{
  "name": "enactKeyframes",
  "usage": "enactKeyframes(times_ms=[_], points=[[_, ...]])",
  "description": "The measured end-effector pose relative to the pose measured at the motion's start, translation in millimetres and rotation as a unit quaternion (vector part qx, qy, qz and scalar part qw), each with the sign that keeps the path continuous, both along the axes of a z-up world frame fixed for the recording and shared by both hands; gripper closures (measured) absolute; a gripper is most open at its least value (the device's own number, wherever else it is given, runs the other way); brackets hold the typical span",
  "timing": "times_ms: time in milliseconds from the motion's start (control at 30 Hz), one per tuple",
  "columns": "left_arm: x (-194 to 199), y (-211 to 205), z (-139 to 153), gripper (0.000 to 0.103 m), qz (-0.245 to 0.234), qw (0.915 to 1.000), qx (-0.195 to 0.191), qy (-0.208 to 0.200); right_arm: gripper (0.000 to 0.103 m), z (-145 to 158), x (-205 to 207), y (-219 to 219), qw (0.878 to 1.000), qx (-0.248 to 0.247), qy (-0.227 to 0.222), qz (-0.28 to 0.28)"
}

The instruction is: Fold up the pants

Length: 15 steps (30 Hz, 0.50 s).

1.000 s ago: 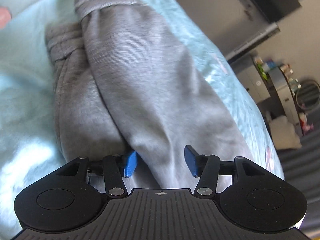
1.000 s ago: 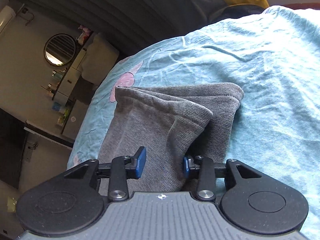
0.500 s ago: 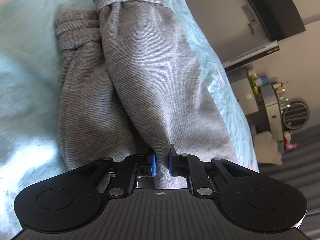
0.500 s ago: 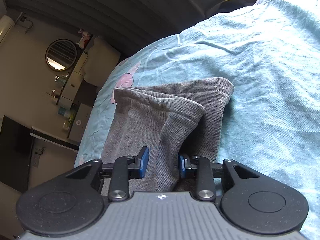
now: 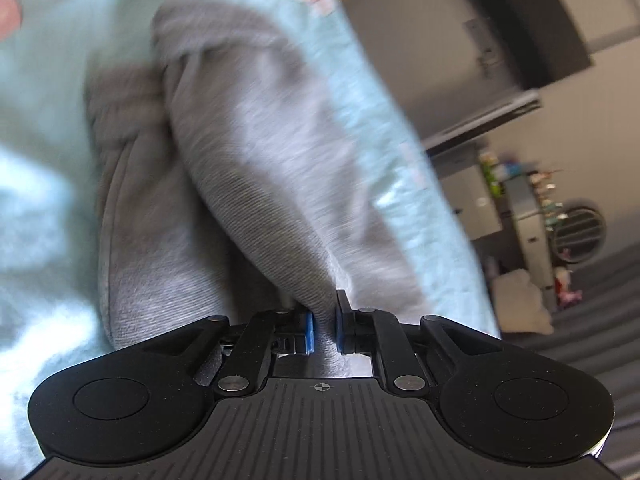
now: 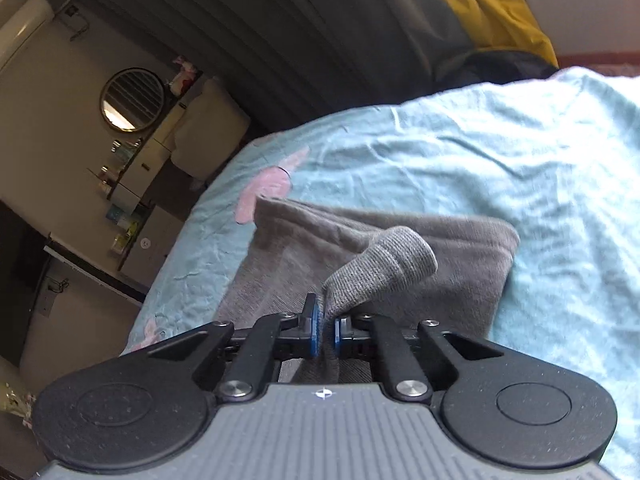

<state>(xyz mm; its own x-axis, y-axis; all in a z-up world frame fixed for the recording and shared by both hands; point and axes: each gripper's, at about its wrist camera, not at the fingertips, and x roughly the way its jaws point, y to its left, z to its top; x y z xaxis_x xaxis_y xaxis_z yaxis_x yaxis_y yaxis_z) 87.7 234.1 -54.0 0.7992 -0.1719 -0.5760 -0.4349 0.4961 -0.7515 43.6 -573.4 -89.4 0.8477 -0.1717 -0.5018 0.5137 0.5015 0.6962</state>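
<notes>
Grey sweatpants [image 5: 248, 160] lie on a light blue bed sheet [image 5: 36, 120], one leg over the other, cuffs at the far end. My left gripper [image 5: 323, 327] is shut on the near edge of the upper leg, which rises off the lower one. The left wrist view is blurred by motion. In the right wrist view the pants [image 6: 460, 264] show their folded end, and my right gripper [image 6: 326, 330] is shut on a pinched corner of the top layer [image 6: 384, 268], lifted a little above the layer below.
The sheet [image 6: 500, 160] carries pink prints [image 6: 264, 188]. The bed edge runs along the side toward a room with a cabinet, a round mirror [image 6: 132, 100] and cluttered shelves [image 5: 532, 200]. A yellow cloth [image 6: 492, 4] lies beyond the bed's far end.
Both grippers have closed on the pants: the left within the last second, the right in the last half second. Each has lifted its hold of the top layer a little.
</notes>
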Motion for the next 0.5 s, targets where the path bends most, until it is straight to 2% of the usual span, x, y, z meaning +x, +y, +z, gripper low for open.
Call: enactKeyframes(times_ms=[67, 133, 200, 267, 367, 433, 500], points=[[-13, 2, 12, 0.091, -0.004, 0.9997, -0.006, -0.021, 0.098, 14, -10, -4, 1.0, -0.019, -0.015, -0.006], [-24, 3, 18, 0.091, -0.013, 0.9996, 0.001, -0.026, 0.098, 19, -21, -7, 0.999, -0.028, -0.025, -0.012], [-34, 1, 14, 0.091, -0.021, 0.9996, 0.015, -0.012, 0.098, 15, -28, -9, 0.999, -0.041, -0.009, -0.017], [-38, 1, 2, 0.091, -0.027, 0.9992, 0.021, 0.019, 0.098, 4, -32, -11, 0.999, -0.04, 0.013, -0.019], [-38, 1, -17, 0.091, -0.021, 0.9971, 0.007, 0.073, 0.098, -15, -28, -8, 0.996, -0.054, 0.069, -0.017], [-40, -2, -17, 0.091, -0.019, 0.9973, 0.017, 0.069, 0.098, -20, -26, -4, 0.994, -0.07, 0.084, -0.016], [-38, -8, -9, 0.091, -0.028, 0.9963, 0.044, 0.068, 0.098, -20, -28, -3, 0.995, -0.065, 0.076, -0.02]])
